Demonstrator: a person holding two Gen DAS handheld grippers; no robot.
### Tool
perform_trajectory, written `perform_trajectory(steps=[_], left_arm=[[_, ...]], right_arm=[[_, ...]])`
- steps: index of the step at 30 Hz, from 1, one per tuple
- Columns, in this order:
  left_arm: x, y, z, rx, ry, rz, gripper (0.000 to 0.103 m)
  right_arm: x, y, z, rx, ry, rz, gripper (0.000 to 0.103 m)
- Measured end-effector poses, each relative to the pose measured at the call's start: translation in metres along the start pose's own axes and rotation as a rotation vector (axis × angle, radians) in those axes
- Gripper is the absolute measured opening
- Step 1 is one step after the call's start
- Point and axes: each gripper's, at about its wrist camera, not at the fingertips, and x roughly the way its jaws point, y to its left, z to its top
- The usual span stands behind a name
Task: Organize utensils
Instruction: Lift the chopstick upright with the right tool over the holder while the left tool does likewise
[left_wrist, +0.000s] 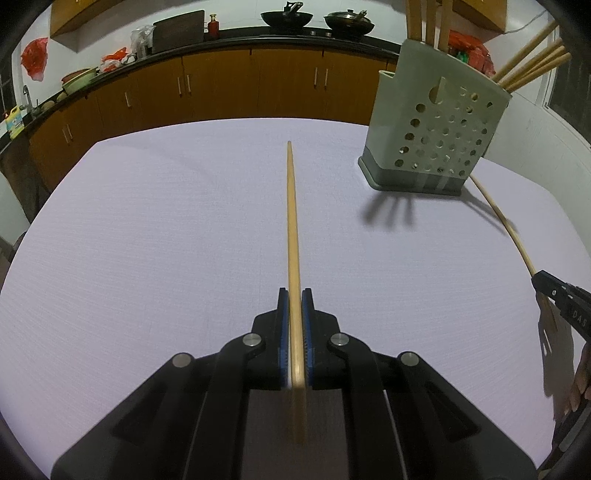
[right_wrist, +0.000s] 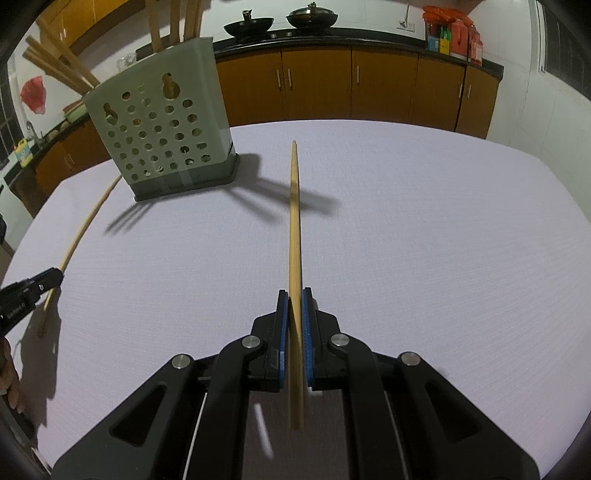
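The left gripper (left_wrist: 294, 295) sits closest to its camera, and its two blue pads are squeezed tight on a long wooden chopstick (left_wrist: 292, 229). The stick points straight ahead over the white table (left_wrist: 147, 240). The green holder (left_wrist: 432, 129) with round holes stands on the table, ahead and to the right of this stick's tip. More chopsticks (left_wrist: 532, 68) poke up out of the holder's top.

In the other camera, the right gripper (right_wrist: 294, 295) is pinched tight on a second chopstick (right_wrist: 294, 221) too. From here the green holder is ahead and to the left of that stick's tip, well apart from it. The holder throws dark shadows on the table.

Each camera also sees the other gripper at its edge, low and well away from the holder, with its stick reaching toward the holder's base.

Behind the holder, brown cabinets (right_wrist: 369, 85) run along the wall, with two black pans (right_wrist: 280, 22) on top.
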Motion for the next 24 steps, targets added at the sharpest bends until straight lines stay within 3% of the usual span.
perform_trajectory(steps=[5,17,24], left_arm=[[-0.018,0.002,0.005,0.009,-0.040,-0.003,0.008],[-0.118,0.006,0.054,0.006,-0.331,-0.059,0.008],[-0.145,0.004,0.073,0.034,-0.398,-0.094,0.008]], right_arm=[[-0.023,-0.001,0.005,0.004,-0.077,-0.009,0.008],[-0.118,-0.010,0.052,0.028,-0.389,-0.008,0.008],[-0.136,-0.010,0.072,0.033,-0.441,0.007,0.008]])
